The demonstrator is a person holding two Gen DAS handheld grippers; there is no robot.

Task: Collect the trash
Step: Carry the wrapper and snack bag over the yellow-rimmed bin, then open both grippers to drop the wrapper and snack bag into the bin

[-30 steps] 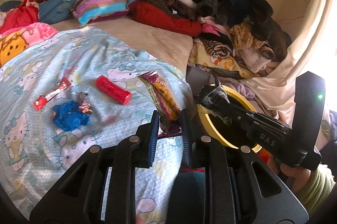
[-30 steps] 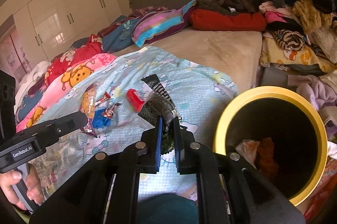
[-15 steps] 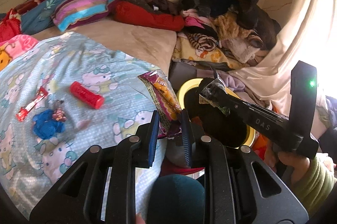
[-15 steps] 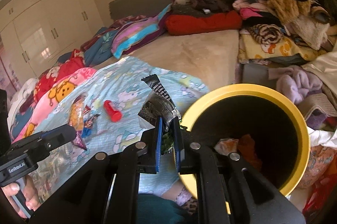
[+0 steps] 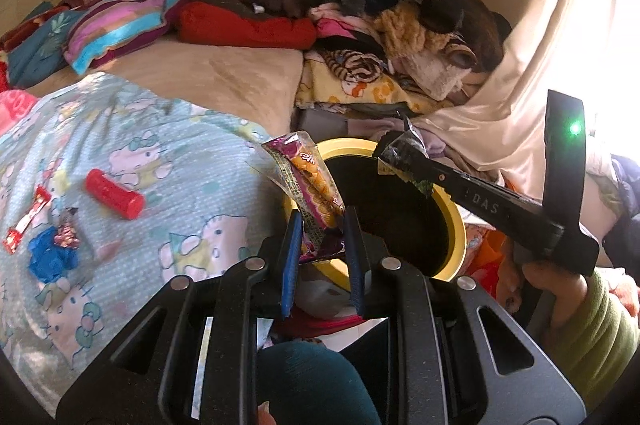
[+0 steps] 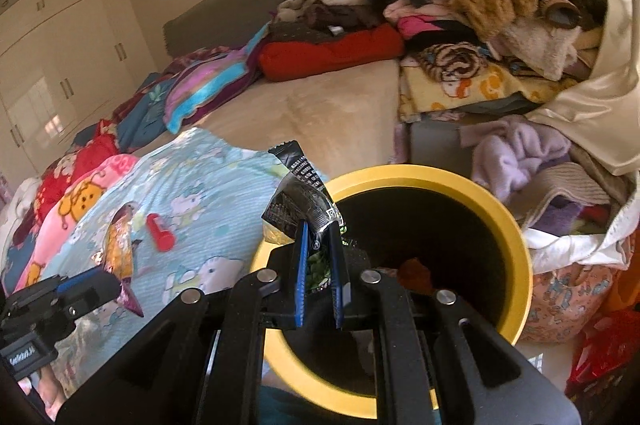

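Observation:
My left gripper (image 5: 322,225) is shut on a purple and orange snack wrapper (image 5: 310,177) at the near rim of the yellow trash bin (image 5: 452,213). My right gripper (image 6: 320,241) is shut on a black wrapper (image 6: 304,193) and holds it over the left side of the bin's (image 6: 400,173) opening. The right gripper also shows in the left wrist view (image 5: 390,155), over the bin. On the blue Hello Kitty blanket (image 5: 140,145) lie a red cylinder (image 5: 114,193), a red candy wrapper (image 5: 26,219), a blue crumpled wrapper (image 5: 50,259) and a small foil wrapper (image 5: 67,233).
A tall heap of clothes (image 5: 380,5) rises behind the bin. A cream curtain (image 5: 520,85) hangs at the right. Folded bedding (image 5: 120,21) lies at the bed's head. White wardrobes (image 6: 52,65) stand at the far left. Some trash (image 6: 416,273) lies in the bin.
Both grippers have swung right from the blanket toward the bin with their wrappers. The right one now hangs over the opening, the left one is at its near rim.

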